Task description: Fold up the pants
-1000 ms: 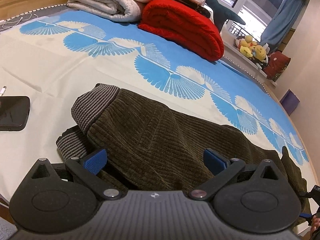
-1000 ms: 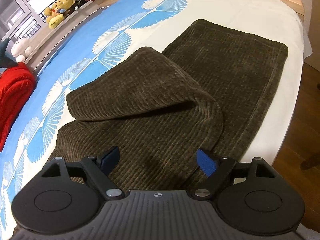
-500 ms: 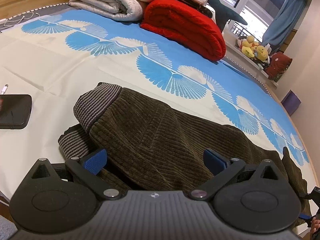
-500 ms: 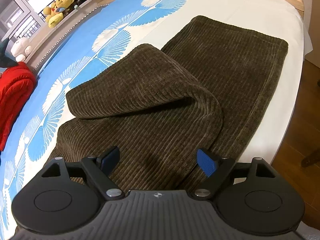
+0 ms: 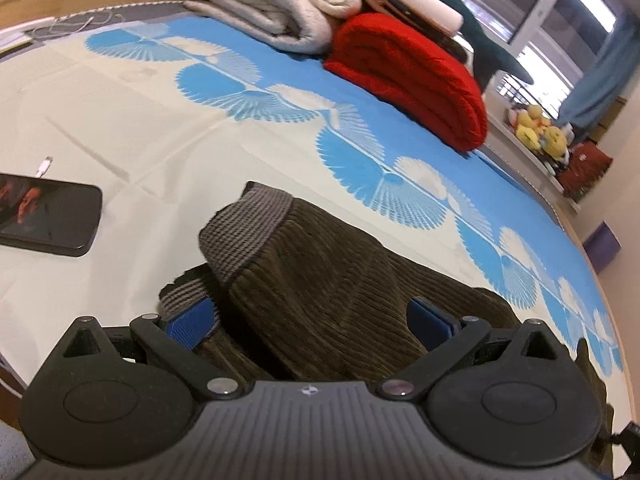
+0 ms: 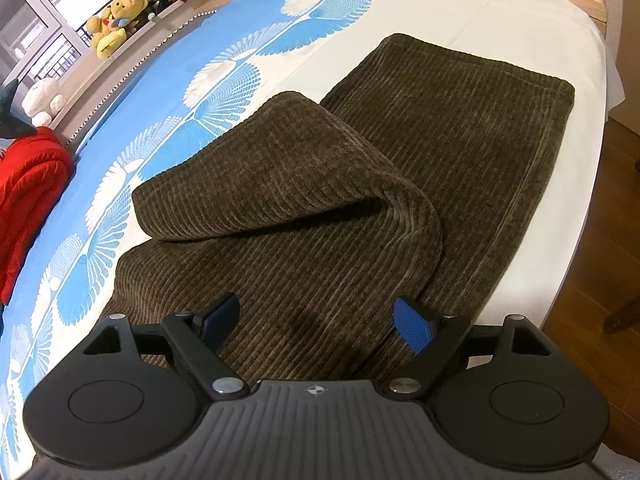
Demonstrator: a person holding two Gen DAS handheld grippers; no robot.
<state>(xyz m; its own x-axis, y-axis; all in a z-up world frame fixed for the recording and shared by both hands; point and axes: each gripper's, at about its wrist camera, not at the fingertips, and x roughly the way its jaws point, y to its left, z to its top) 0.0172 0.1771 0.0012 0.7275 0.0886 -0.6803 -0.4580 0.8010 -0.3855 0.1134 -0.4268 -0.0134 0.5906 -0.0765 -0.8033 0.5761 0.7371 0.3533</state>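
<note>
left gripper (image 5: 310,320) and right gripper (image 6: 316,318) (both spread wide) hover low over the pants (image 6: 440,160)

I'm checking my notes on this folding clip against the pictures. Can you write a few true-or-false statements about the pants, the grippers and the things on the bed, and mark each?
1. Both grippers are open. True: the left gripper and the right gripper each have their jaws spread wide, with the pants between the fingers.
2. The pants lie perfectly flat. False: one part is flopped over and bulges up in a hump.
3. A phone lies on the bed left of the waistband. True.
4. The red blanket lies on the pants. False: it sits far off, beside the white blanket.
5. The pants are blue. False: they are dark brown corduroy.
</note>
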